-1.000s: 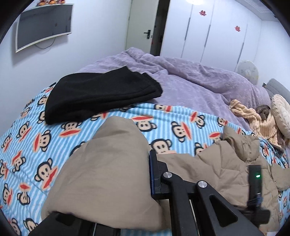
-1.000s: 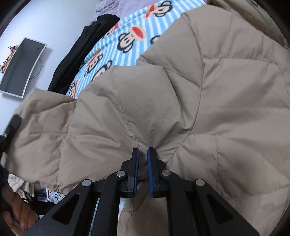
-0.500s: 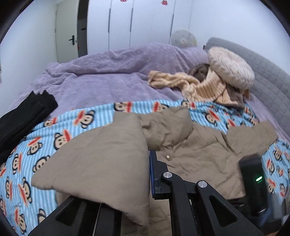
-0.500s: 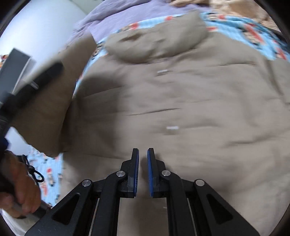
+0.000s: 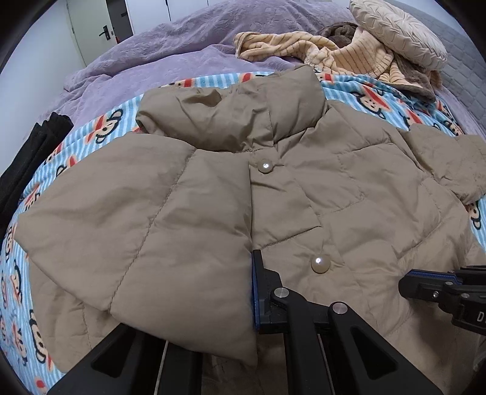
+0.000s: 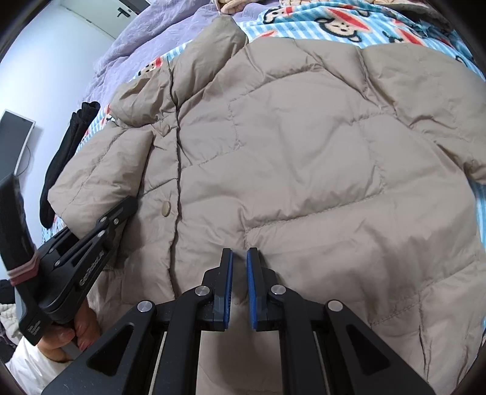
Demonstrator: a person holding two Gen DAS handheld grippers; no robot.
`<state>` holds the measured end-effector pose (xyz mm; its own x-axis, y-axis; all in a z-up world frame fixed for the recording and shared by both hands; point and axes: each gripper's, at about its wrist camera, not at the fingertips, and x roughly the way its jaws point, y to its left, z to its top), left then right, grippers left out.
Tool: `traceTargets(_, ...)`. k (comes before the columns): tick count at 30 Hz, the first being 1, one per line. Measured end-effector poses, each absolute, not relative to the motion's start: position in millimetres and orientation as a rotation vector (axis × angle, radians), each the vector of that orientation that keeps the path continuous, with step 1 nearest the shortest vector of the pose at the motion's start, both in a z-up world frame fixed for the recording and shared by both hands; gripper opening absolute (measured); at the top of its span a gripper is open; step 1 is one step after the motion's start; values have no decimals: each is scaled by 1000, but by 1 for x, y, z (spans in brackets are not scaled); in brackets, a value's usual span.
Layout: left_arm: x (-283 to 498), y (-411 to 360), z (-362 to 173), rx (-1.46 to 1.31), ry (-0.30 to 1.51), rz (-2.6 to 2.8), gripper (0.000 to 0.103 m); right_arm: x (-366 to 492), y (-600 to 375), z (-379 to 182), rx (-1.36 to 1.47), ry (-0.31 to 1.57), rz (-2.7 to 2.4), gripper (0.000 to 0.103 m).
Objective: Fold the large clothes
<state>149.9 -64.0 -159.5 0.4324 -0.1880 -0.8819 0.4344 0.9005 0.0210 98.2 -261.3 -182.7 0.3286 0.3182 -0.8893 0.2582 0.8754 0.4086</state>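
A tan puffer jacket (image 5: pixel 334 188) lies front up, collar away from me, on a monkey-print blanket (image 5: pixel 376 100). Its one sleeve (image 5: pixel 145 237) is folded across the chest. My left gripper (image 5: pixel 250 288) is shut on that sleeve's cuff, which drapes over and hides one finger. A hand (image 6: pixel 60 334) holds the left gripper (image 6: pixel 127 206) in the right wrist view. My right gripper (image 6: pixel 240 267) is shut, tips against the lower front of the jacket (image 6: pixel 303 158) where a crease ends; I see no fabric between its pads. The other sleeve (image 5: pixel 452 164) lies out to the right.
A folded black garment (image 5: pixel 30 170) lies at the blanket's left edge. Beyond are a purple duvet (image 5: pixel 182 54), a striped beige garment (image 5: pixel 334 51) and a round cushion (image 5: pixel 398 30). A door (image 5: pixel 100 27) and a wall monitor (image 6: pixel 13 139) stand behind.
My left gripper has swung right with the sleeve and brought it down across the jacket's chest. The right gripper has moved from the jacket's edge to its lower front, staying shut.
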Motion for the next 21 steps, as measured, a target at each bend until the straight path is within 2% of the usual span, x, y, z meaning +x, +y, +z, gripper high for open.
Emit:
traceTargets(2, 146, -53, -150, 221, 1060, -406, 10, 99, -262, -172, 521, 1244, 46, 11)
traceTargets(3, 142, -45, -144, 203, 1058, -406, 18, 100, -261, -167, 507, 1238, 52, 11)
traceTargets(4, 140, -38, -140, 190, 1060, -407, 34, 99, -262, -162, 490, 1230, 60, 11)
traceTargets(5, 138, -30, -136, 177, 1059, -405, 81, 94, -262, -156, 470, 1222, 70, 13)
traceTargets(6, 133, -18, -128, 152, 1032, -384, 95, 96, -259, -152, 451, 1216, 82, 16)
traceTargets(7, 129, -6, -120, 127, 991, -362, 95, 99, -253, -146, 428, 1210, 97, 29)
traceTargets(8, 129, 4, -115, 116, 984, -353, 95, 103, -245, -141, 402, 1203, 108, 53)
traceTargets(9, 130, 13, -112, 111, 995, -348, 95, 108, -235, -135, 378, 1191, 118, 65)
traceTargets(10, 131, 24, -109, 102, 998, -329, 95, 112, -227, -129, 356, 1171, 132, 72)
traceTargets(15, 147, 101, -108, 30, 950, -55, 95, 127, -158, -97, 149, 1078, 249, 76)
traceTargets(16, 153, 119, -116, 5, 973, -2, 95, 126, -143, -94, 97, 1062, 271, 82)
traceTargets(21, 166, 153, -164, -13, 1062, 102, 95, 128, -56, -103, -286, 990, 266, 82)
